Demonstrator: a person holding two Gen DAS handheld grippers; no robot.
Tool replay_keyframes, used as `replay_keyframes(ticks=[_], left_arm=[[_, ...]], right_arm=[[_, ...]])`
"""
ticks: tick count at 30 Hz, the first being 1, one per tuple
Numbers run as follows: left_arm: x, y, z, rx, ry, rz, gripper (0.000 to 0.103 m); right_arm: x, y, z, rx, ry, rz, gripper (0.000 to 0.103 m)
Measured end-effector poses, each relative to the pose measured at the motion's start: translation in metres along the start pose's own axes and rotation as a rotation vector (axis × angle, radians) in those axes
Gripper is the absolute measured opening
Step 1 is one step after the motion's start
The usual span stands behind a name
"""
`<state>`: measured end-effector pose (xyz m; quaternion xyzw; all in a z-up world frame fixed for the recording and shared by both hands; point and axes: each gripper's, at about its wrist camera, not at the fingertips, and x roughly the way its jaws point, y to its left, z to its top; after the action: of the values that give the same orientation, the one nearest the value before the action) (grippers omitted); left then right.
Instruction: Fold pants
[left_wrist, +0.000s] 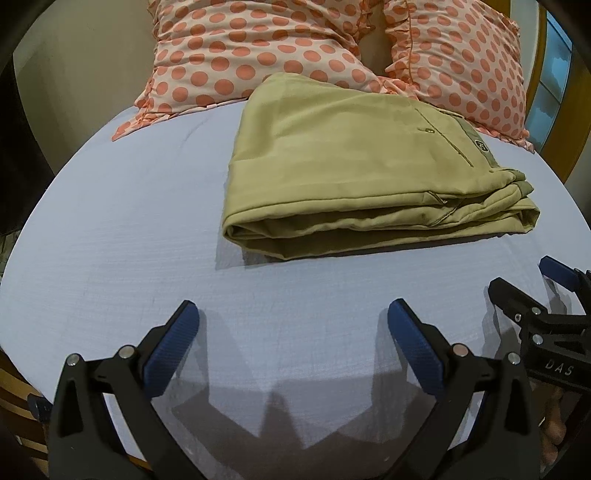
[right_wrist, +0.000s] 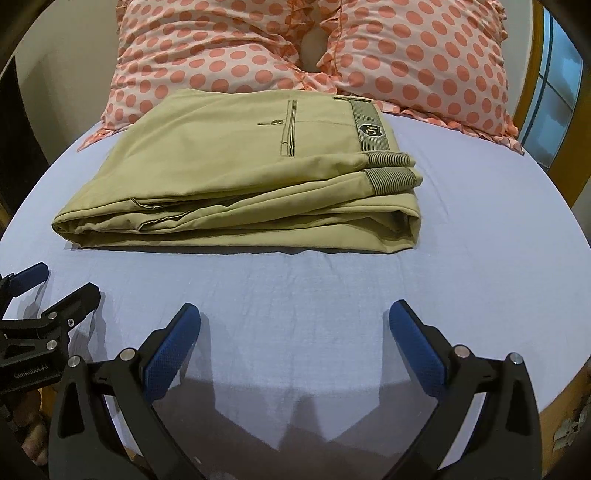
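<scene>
Bed (right_wrist: 480, 229) with lilac sheet, polka-dot pillows (right_wrist: 417, 59) at head. Pants (right_wrist: 240, 173) lie folded in compact stack mid-bed, far edge against pillows; fold looks done. Left gripper (left_wrist: 291, 314) and right gripper (right_wrist: 293, 314) hover near front edge, fingers spread wide, holding nothing, well apart from pants, likely clear so stack stays undisturbed.

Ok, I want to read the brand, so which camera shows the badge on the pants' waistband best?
The right wrist view: the badge faces the camera on the striped waistband of the folded pants, its emblem outlined clearly. In the left wrist view the badge sits near the pants' far right edge, small and seen at a slant.
</scene>
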<state>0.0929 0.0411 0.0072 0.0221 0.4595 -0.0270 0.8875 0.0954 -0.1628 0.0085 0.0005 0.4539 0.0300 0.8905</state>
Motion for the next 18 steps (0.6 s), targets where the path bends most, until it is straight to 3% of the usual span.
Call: replay_keyframes(ticks=[18], left_arm=[[0.0002, -0.0005, 0.0001, 0.002, -0.001, 0.001, 0.101]], right_arm=[[0.0004, 0.0, 0.001, 0.0, 0.007, -0.001, 0.102]])
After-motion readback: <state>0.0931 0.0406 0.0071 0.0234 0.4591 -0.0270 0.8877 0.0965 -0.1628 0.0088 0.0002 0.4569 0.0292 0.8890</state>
